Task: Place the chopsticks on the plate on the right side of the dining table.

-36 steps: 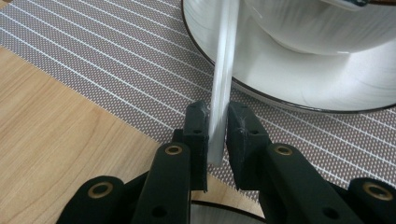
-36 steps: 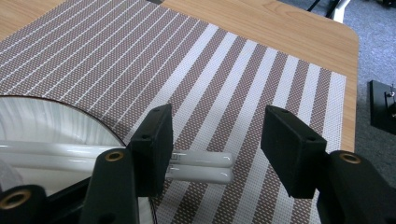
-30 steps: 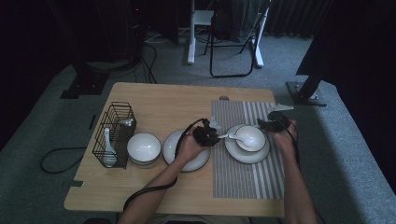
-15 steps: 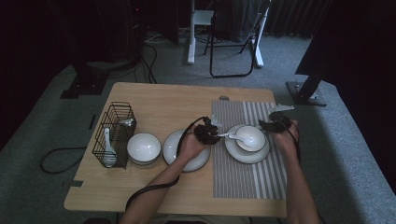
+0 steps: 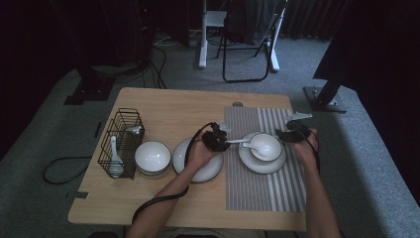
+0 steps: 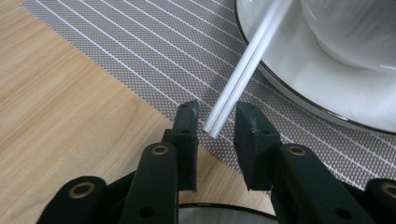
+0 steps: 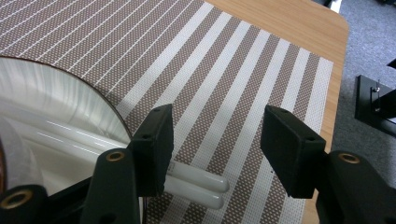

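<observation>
Spoon (image 5: 250, 143) lies in plated bowl (image 5: 267, 145), handle between parted left tool (image 6: 215, 123); right tool (image 7: 215, 140) open.

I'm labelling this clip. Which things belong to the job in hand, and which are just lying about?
In the job: white spoon, the bowl it lies in, the plate under that bowl, striped placemat.
Lying about: wire basket, second bowl, bare plate, chair.
</observation>
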A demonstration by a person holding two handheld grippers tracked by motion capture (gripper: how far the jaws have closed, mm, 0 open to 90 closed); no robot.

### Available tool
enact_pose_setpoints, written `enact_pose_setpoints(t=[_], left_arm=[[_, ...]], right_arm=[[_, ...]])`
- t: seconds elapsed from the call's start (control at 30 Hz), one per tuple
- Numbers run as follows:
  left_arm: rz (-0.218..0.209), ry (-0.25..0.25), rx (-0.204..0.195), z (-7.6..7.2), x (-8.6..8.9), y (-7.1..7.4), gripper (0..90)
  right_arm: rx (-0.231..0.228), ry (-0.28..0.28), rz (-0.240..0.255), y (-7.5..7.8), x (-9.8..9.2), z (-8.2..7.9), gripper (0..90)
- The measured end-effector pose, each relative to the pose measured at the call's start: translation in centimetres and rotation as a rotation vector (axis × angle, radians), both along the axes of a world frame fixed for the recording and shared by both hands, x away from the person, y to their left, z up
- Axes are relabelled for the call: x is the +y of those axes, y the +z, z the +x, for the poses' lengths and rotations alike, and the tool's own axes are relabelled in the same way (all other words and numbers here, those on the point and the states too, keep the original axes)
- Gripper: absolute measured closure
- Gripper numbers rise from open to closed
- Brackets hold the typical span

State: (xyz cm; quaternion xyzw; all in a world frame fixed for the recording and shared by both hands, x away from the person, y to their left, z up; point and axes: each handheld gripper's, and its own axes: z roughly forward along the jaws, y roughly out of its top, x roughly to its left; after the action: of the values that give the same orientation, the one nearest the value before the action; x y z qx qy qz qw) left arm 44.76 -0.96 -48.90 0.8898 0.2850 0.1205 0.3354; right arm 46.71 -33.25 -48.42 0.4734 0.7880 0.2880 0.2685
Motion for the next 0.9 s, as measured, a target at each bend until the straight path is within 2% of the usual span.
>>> enact_pose_setpoints(t=[0.1,0.43,0.9], left_arm=[[0.004,0.010,0.001,0.22,-0.08,0.03,73.3],[0.004,0.032,0.007,0.75,-0.54,0.25,73.1],[-0.026,0.028,0.017,0.77,-0.64,0.01,70.1]], right_arm=[[0.001,-0.006,0.016,-0.09,-0.38,-0.29,44.2],[0.003,0.009,0.003,0.02,-0.48,-0.58,44.2],[0.008,0.008,0.010,-0.19,-0.02,-0.44,44.2]])
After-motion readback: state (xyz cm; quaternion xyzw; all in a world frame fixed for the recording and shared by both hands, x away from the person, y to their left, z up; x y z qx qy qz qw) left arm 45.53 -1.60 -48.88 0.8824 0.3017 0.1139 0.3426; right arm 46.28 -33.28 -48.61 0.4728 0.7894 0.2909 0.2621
